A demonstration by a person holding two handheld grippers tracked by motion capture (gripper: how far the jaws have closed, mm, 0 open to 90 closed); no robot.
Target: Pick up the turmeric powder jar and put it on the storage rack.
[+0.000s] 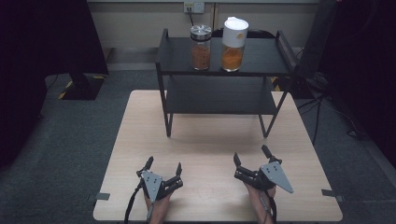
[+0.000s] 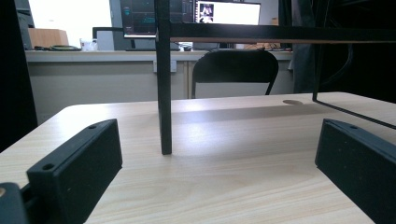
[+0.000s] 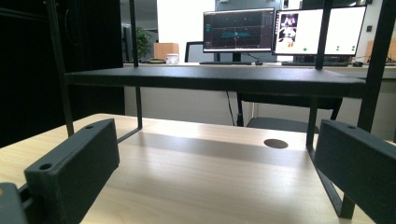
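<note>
Both grippers rest low at the near edge of the wooden table (image 1: 140, 140), the left gripper (image 1: 164, 167) and the right gripper (image 1: 251, 155) each with jaws spread wide and empty. Farther back stands a black two-tier shelf (image 1: 261, 60), carrying a metal-lidded jar (image 1: 201, 46) beside a white-lidded jar (image 1: 233, 44).

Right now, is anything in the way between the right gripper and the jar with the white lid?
Nothing visible lies on the bare table between the right gripper and the black rack. The white-lidded jar stands on the top shelf beside the silver-lidded jar, so the gripper would have to rise over the shelf's front edge.
</note>
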